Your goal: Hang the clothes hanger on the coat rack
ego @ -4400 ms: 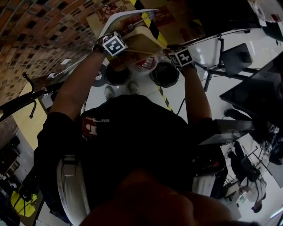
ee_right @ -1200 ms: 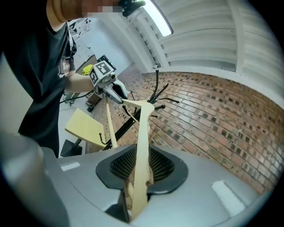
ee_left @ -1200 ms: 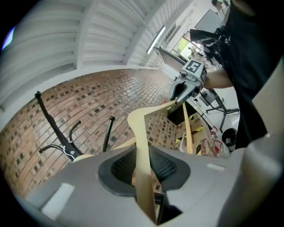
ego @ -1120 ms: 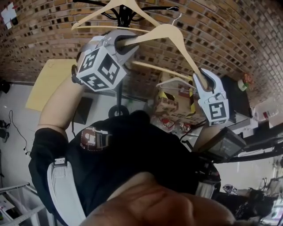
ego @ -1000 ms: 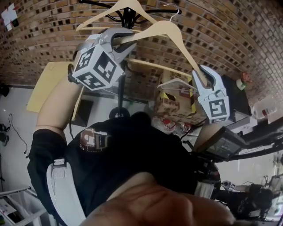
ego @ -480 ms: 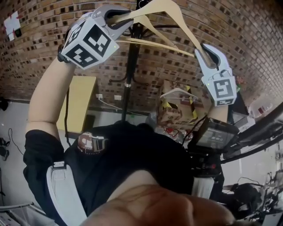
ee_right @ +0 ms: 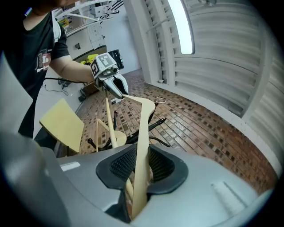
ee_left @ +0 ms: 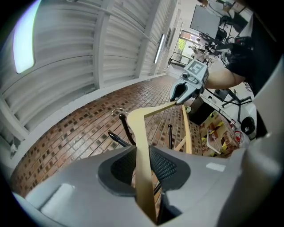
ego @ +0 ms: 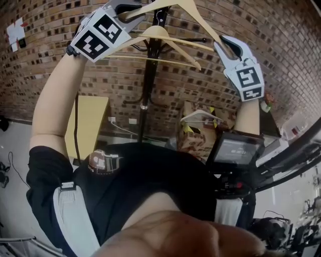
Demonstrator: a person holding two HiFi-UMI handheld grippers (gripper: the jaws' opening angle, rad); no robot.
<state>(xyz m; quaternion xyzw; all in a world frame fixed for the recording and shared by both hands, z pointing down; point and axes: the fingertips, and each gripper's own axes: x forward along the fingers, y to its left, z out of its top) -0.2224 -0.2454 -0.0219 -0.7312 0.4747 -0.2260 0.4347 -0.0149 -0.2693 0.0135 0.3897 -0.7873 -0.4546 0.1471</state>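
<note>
1. The clothes hanger (ego: 204, 22) is pale, smooth wood, a shallow triangle with slim, flat arms. It is held high in front of the top of the coat rack (ego: 150, 75), a black pole with curved pegs.
2. A second wooden hanger (ego: 161, 33) hangs by the pole, just behind the first.
3. The left gripper (ego: 123, 9) pinches one arm end between its dark, ribbed pads, and the right gripper (ego: 225, 46) clamps the other end.
4. Both forearms reach upward with the grippers near level, in front of a rough brick wall (ego: 281, 50).
</note>
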